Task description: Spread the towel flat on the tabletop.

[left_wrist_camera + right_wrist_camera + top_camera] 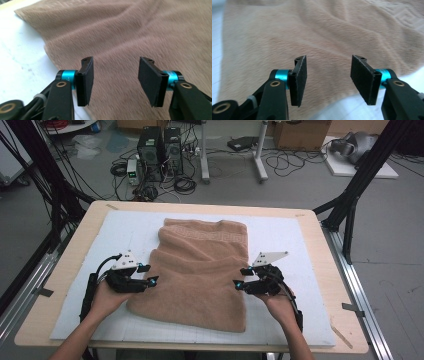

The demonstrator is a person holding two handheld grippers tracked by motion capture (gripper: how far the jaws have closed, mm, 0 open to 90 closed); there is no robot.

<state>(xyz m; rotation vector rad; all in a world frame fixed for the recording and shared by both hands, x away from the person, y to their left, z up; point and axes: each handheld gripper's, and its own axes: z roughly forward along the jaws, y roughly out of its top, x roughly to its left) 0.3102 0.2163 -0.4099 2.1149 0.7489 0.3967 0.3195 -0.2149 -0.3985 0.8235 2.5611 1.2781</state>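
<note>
The brown towel [200, 275] lies folded over on the white mat [300, 245] that covers the table [75, 250]. It sits around the middle of the mat, its far edge close to the mat's far edge and its near edge a little short of the mat's near edge. The far portion shows a woven border band; the upper layer lies over it with soft creases running across the pile. The near left corner is rounded and the left side edge is uneven.

Left gripper [148, 274]: held in the person's left hand [107, 300] at the towel's left side edge, jaws pointing inward across the cloth. In the left gripper view, the left gripper [116, 81] has its jaws spread, with nothing between the pads [86, 80]; the towel [125, 37] lies beneath and beyond them, not pinched, and the mat [22, 62] shows on the left.

Right gripper [241, 277]: held in the right hand [280, 305] at the towel's right side edge, pointing inward toward the other gripper. In the right gripper view, the right gripper [328, 80] likewise has its jaws spread and holds nothing; the towel [312, 35] lies under and past the pads [299, 80], with the mat [352, 110] visible at the bottom.

The two grippers stand opposite each other, well apart, with the towel's width between them. Beyond the table's far edge, computer towers [160, 152] and cables stand on the floor.
</note>
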